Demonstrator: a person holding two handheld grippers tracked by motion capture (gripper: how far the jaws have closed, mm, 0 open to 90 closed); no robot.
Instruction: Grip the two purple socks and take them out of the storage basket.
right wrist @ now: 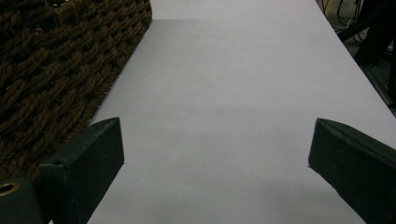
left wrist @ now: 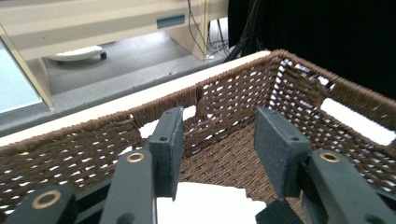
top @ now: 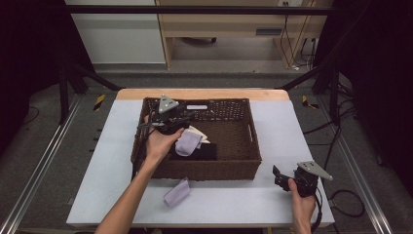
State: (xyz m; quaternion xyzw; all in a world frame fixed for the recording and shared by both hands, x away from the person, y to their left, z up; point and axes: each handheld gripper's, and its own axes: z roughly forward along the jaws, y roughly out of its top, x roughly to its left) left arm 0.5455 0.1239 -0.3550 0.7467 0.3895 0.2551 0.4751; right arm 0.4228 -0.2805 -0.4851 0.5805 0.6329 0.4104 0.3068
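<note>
**A:** Where was the left gripper?

**B:** In the high view it hung over the near-left part of the woven basket, at about ten o'clock from the basket's middle. The left hand gripped it from below. In the left gripper view its two jaws stood apart with nothing between them, pointing at the basket's far wall.

**A:** And what lay in the basket?

**B:** A lavender sock sat just at four o'clock from that gripper, touching a pale cream cloth behind it and a black cloth at its near side. In the left gripper view a white cloth showed below the jaws on the basket floor; I couldn't tell which item it was.

**A:** Anything outside the basket?

**B:** A second lavender sock lay on the white table cover, just beside the basket's near wall, at about seven o'clock from the basket's middle.

**A:** The right gripper?

**B:** It was at four o'clock from the basket, near the table's near-right corner, held by the right hand. In the right gripper view its jaws were spread wide and empty over the bare cover, with the basket's side at ten o'clock.
</note>
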